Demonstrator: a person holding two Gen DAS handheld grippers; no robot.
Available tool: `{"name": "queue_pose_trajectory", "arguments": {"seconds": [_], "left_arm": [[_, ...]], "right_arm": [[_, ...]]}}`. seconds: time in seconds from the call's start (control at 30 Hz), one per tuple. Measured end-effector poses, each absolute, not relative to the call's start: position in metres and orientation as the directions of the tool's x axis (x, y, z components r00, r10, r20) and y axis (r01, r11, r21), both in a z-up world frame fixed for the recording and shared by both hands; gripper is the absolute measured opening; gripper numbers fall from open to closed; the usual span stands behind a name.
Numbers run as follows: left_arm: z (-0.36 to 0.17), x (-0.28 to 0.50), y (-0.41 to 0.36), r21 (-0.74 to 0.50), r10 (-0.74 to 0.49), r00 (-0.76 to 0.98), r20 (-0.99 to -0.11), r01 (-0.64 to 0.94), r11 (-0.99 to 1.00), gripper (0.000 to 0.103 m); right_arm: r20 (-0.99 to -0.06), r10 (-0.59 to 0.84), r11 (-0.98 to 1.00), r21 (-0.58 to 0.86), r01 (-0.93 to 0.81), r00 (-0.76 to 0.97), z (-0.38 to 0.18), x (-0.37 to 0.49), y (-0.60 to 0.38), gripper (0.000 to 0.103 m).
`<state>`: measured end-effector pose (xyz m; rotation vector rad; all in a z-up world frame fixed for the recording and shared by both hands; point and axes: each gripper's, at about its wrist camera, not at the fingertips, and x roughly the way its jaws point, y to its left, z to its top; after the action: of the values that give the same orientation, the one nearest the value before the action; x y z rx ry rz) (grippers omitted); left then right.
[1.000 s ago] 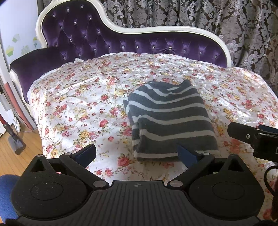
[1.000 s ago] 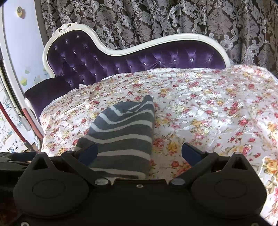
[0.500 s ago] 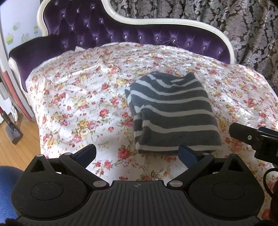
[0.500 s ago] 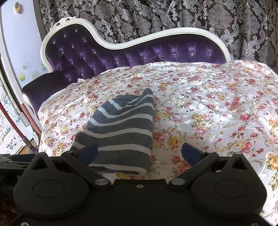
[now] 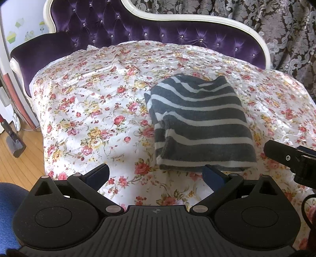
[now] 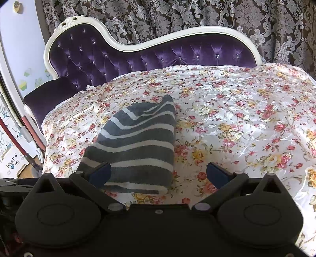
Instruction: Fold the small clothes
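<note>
the left tongs (image 5: 156,175) and the right tongs (image 6: 158,174) both stand spread wide and grasp nothing, each hovering at the near edge of the cloth, likely because the fold looks finished and the garment has been let go. past them, largest first: a chaise longue (image 5: 138,25) with deep purple tufted velvet, studded with small shiny buttons and edged by a curving cream frame, stands before a heavy damask curtain (image 6: 197,15). a glossy white floral cover (image 5: 88,102), printed with red and yellow roses and slightly rumpled, is spread over the seat as a clean, soft folding surface. on it, near the front and toward the middle, lies the striped top (image 5: 199,122), a thick, fuzzy dark grey knit with thin white bands, folded into a neat, plump rectangle with layered edges showing on its left side.
</note>
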<state>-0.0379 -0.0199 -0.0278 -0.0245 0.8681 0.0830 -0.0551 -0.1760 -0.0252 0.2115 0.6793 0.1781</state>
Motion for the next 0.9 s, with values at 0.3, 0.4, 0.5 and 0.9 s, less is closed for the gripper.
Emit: {"name": "queue_pose_trajectory", "arguments": {"seconds": [0.3,0.4,0.5,0.9], "left_arm": [[-0.0292,-0.037,-0.0184,0.01,0.062,0.638,-0.768,-0.085,0.996,0.102],[-0.0305,-0.0368,-0.0183,0.01,0.064,0.634,-0.771,-0.088,0.996,0.102],[-0.0311,-0.0364,-0.018,0.009,0.062,0.632,-0.773,-0.087,0.996,0.102],[-0.0334,-0.0351,-0.0168,0.014,0.066,0.628,-0.775,-0.088,0.996,0.102]], "right_arm": [[-0.615,0.223,0.966,0.242,-0.088,0.757,-0.0269,-0.0543,-0.1741,0.102],[-0.619,0.218,0.968,0.238,-0.084,0.755,-0.0274,-0.0545,-0.1739,0.102],[-0.622,0.214,0.969,0.235,-0.081,0.753,-0.0278,-0.0543,-0.1737,0.102],[-0.634,0.215,0.97,0.229,-0.085,0.743,-0.0301,-0.0525,-0.1708,0.102]]}}
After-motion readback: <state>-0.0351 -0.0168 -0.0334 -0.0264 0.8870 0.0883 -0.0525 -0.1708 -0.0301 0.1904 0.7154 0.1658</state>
